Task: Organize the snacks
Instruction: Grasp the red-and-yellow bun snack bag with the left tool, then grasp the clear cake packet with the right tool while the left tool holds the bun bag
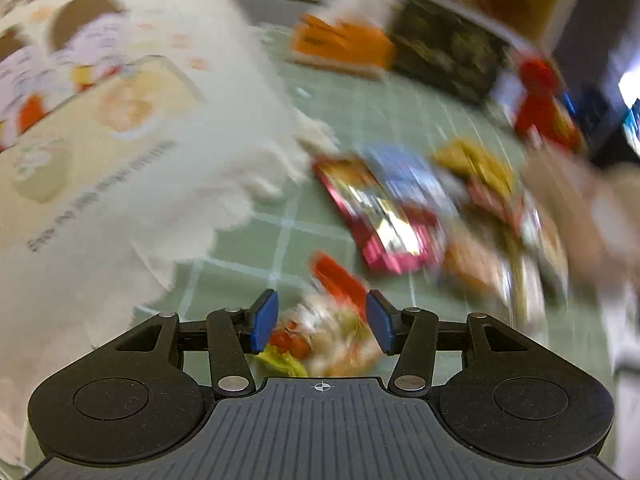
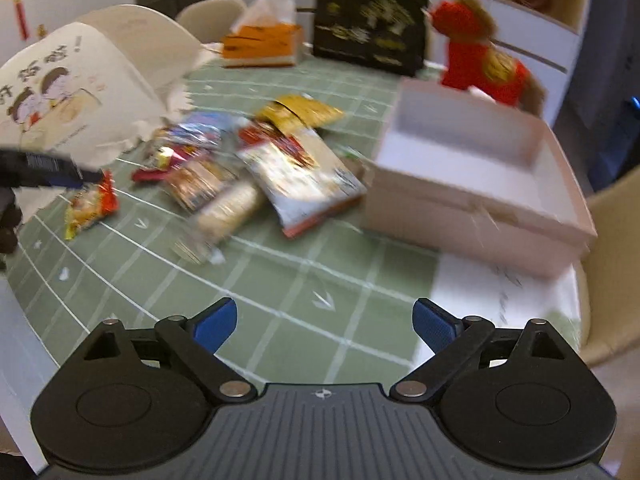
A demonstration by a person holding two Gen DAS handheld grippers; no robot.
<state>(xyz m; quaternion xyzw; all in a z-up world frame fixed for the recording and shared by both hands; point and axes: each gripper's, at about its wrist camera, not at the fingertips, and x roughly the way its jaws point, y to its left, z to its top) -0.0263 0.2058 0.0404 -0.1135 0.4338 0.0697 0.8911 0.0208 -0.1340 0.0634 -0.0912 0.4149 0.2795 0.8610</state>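
Note:
My left gripper point(image 1: 322, 320) has a small yellow, white and red snack packet point(image 1: 328, 332) filling the gap between its blue pads, which press on both sides of it. The right wrist view shows that packet point(image 2: 90, 210) at the tip of the left gripper point(image 2: 90, 178), near the table's left edge. A blurred pile of several snack packets point(image 2: 296, 168) lies mid-table, also seen as the pile point(image 1: 384, 216) ahead of the left gripper. My right gripper point(image 2: 324, 324) stands open over bare green cloth, with nothing between its fingers. An open pink box point(image 2: 460, 208) sits to its right.
A white printed paper bag point(image 1: 120, 140) stands at the left, close to the left gripper. At the back are an orange tissue box point(image 2: 260, 46), a black box point(image 2: 368, 28) and a red plush toy point(image 2: 480, 56). A beige chair point(image 2: 612, 260) is past the right edge of the green checked tablecloth point(image 2: 300, 280).

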